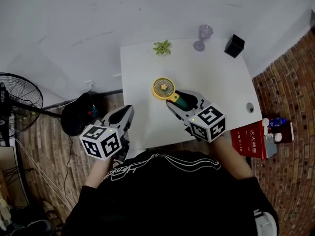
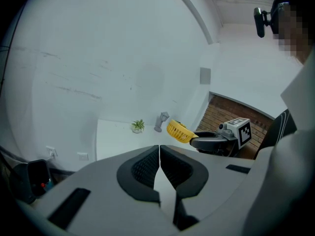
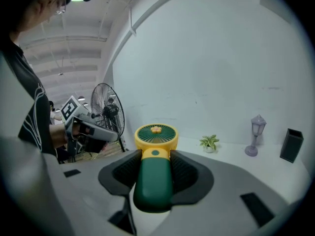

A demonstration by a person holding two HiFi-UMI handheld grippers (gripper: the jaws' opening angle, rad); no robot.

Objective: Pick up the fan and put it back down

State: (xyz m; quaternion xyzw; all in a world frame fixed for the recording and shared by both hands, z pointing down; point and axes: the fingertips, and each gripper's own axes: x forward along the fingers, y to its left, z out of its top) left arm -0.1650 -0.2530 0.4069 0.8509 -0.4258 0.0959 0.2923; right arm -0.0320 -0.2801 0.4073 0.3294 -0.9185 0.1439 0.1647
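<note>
A small hand fan (image 1: 164, 88) with a yellow round head and a green handle (image 3: 153, 181) is held over the white table (image 1: 216, 77). My right gripper (image 1: 178, 100) is shut on the green handle, with the yellow head (image 3: 156, 135) sticking out past the jaws. In the left gripper view the fan (image 2: 179, 131) shows at mid-right, held by the right gripper (image 2: 216, 140). My left gripper (image 1: 129, 113) hangs at the table's left front edge, its pads (image 2: 147, 167) closed together on nothing.
On the far side of the table stand a small potted plant (image 1: 162, 47), a purple lamp-shaped ornament (image 1: 202, 36) and a black box (image 1: 234, 45). A large black floor fan (image 1: 17, 102) stands at the left. A red box (image 1: 256, 137) lies on the brick floor at the right.
</note>
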